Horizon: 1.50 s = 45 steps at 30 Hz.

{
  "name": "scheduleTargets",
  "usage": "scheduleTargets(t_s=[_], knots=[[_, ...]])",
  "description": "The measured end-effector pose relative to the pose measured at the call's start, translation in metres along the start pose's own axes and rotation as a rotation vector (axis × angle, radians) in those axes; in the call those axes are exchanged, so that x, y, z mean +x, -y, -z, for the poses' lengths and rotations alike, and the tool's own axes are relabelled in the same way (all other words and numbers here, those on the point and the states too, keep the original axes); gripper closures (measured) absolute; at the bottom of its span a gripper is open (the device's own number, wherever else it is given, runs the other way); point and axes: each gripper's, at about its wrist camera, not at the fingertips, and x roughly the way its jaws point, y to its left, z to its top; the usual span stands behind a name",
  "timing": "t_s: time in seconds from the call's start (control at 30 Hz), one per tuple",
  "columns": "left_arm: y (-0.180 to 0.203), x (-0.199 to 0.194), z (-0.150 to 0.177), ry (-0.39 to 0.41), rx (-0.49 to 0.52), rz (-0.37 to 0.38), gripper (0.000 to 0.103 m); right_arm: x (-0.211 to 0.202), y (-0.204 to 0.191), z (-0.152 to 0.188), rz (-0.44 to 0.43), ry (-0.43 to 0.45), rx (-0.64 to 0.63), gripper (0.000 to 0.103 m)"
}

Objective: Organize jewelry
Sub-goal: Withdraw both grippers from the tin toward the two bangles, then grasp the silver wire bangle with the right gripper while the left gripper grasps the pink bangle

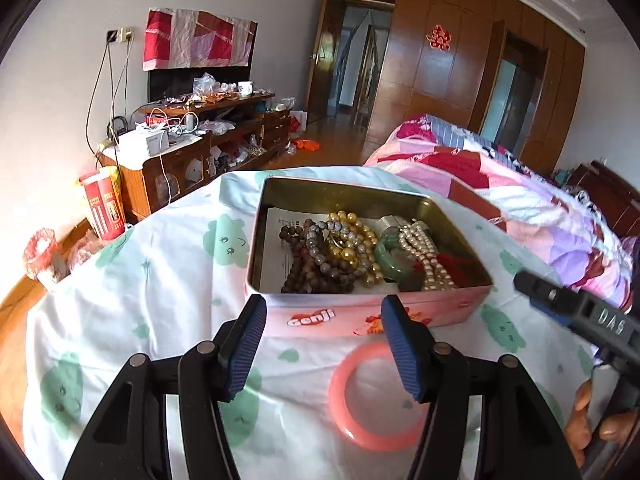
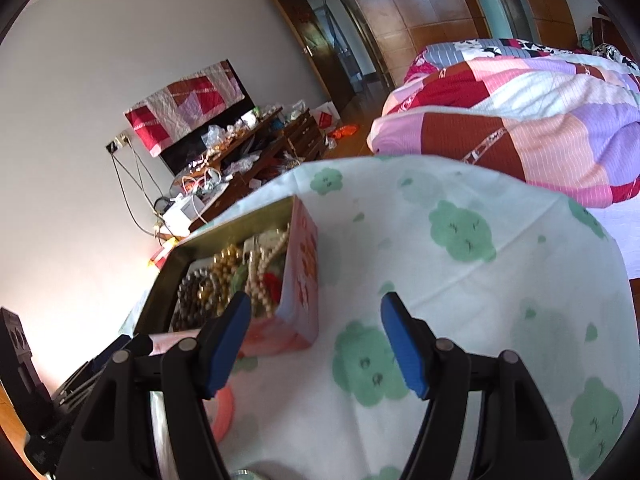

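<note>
An open pink tin (image 1: 400, 312) sits on a white cloth with green tree prints. It holds brown, grey, gold and pearl bead strands (image 1: 344, 252) and a green bangle (image 1: 394, 256). A pink bangle (image 1: 352, 420) lies on the cloth just in front of the tin. My left gripper (image 1: 324, 350) is open and empty above the cloth, its right finger over the pink bangle. My right gripper (image 2: 316, 350) is open and empty over the cloth right of the tin (image 2: 300, 280). The pink bangle (image 2: 224, 412) shows behind its left finger. The right gripper's body (image 1: 592, 320) shows in the left wrist view.
A patchwork quilt (image 1: 520, 184) lies on the bed to the right. A cluttered wooden TV cabinet (image 1: 216, 132) stands along the left wall. Red boxes (image 1: 102, 208) and a bin (image 1: 40, 256) stand on the floor at left.
</note>
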Motion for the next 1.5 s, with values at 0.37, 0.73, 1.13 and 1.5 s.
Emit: scheduleTargets(t_s=[0.37, 0.73, 1.13, 1.5], knots=[[-0.008, -0.012, 0.024, -0.114, -0.037, 0.032, 0.043, -0.014, -0.017, 0.041, -0.055, -0.21, -0.121, 0.032], [-0.006, -0.022, 0.033, -0.14, 0.013, 0.002, 0.043, -0.023, -0.06, 0.093, -0.062, -0.363, -0.401, 0.025], [0.005, -0.013, 0.036, -0.194, 0.053, 0.05, 0.043, -0.018, -0.058, 0.096, 0.099, -0.324, -0.523, 0.034], [0.051, 0.017, 0.028, -0.248, 0.138, 0.119, 0.042, 0.014, -0.017, 0.046, 0.22, -0.241, -0.283, 0.034]])
